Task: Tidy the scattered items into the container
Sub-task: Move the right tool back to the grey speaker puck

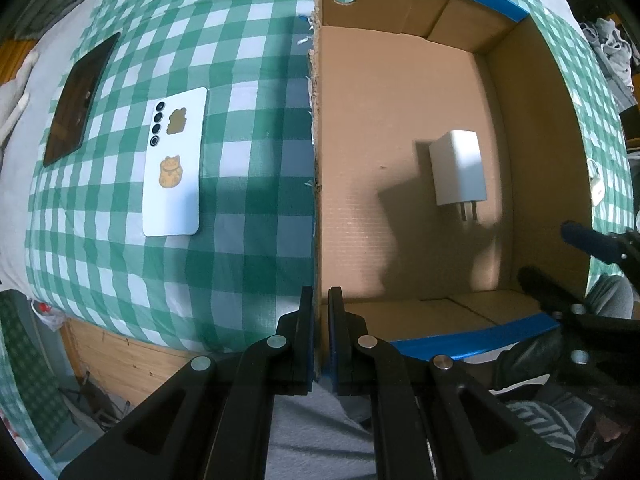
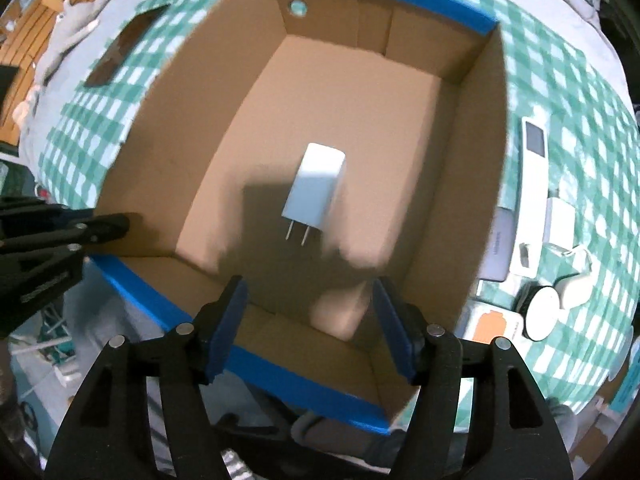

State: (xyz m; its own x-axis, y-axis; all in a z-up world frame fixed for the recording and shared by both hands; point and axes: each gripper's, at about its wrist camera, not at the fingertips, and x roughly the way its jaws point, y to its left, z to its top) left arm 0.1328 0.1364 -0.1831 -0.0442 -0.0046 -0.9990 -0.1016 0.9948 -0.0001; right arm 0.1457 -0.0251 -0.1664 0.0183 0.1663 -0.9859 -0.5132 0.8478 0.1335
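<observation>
An open cardboard box (image 1: 540,160) with blue-taped rims stands on the green checked cloth. A white plug charger (image 1: 458,168) lies alone on its floor, prongs toward me. My left gripper (image 1: 320,312) is shut on the box's ragged left wall near the front corner. From the right wrist, my right gripper (image 2: 310,304) hangs open over the box (image 2: 472,160), above the charger (image 2: 316,186), with nothing between its blue pads. The left wrist view catches the right gripper (image 1: 560,256) at the box's right wall. The left gripper (image 2: 120,222) shows at the left wall.
On the cloth left of the box lie a white phone (image 1: 174,168) with cat stickers and a dark tablet (image 1: 80,96). Right of the box lie a white remote (image 2: 534,168), a round white object (image 2: 542,312) and several small white items. The table's front edge is close.
</observation>
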